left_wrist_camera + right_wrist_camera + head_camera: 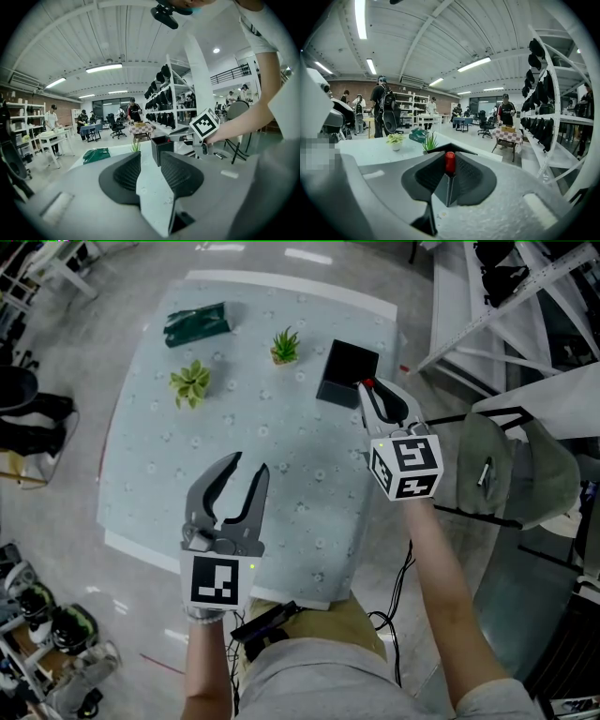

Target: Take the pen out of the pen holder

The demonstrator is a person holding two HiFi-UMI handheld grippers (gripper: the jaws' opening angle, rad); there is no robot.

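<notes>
Right gripper (370,392) clenched on the red-capped pen (449,162), upright in the black pen holder (345,371) at the table's (281,474) far right, likely set for a straight lift. Left gripper (246,470) released and empty, parked over the near edge, clear of the work.

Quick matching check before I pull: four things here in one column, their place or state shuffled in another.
1 pen
2 pen holder
3 left gripper
4 green pouch

A open, over the near part of the table
B far left corner of the table
C clamped by the right gripper
D black, near the table's far right edge

Pairs: 1-C, 2-D, 3-A, 4-B
</notes>
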